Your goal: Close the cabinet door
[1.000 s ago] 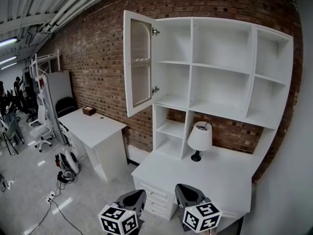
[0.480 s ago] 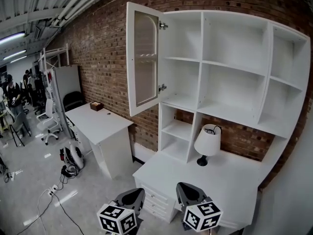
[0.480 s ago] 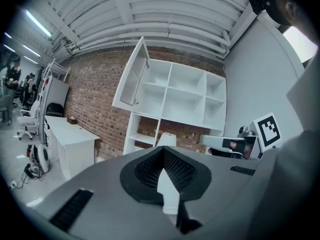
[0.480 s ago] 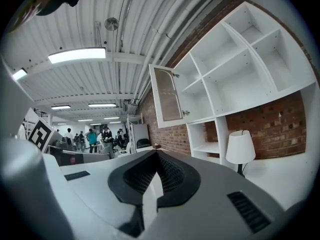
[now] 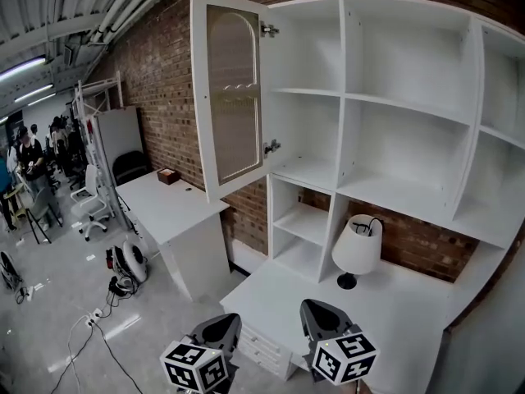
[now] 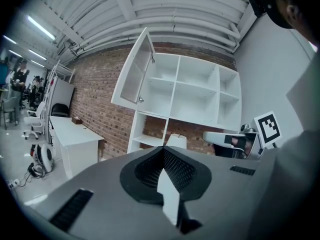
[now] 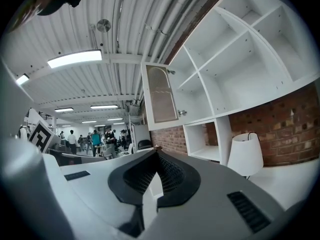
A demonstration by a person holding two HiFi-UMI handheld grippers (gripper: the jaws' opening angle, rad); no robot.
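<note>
A white cabinet door (image 5: 230, 93) with an arched frosted pane stands swung open to the left of the white shelf unit (image 5: 385, 97); its two hinges show on the unit's left upright. The door also shows in the left gripper view (image 6: 134, 70) and the right gripper view (image 7: 161, 95). My left gripper (image 5: 232, 320) and right gripper (image 5: 315, 305) sit low in the head view, well below and short of the door, touching nothing. Both are shut and hold nothing, as their own views show for the left (image 6: 163, 149) and the right (image 7: 156, 152).
A white desk with drawers (image 5: 271, 302) stands under the shelves and carries a white lamp (image 5: 358, 249). To the left, a second white table (image 5: 176, 208) bears a small brown box (image 5: 168, 176). Cables and a fan (image 5: 130, 263) lie on the floor; people and chairs stand far left.
The cabinet has grown larger in the head view and fills more of the frame as I have come nearer. The door stays open. Both grippers keep their place at the bottom edge.
</note>
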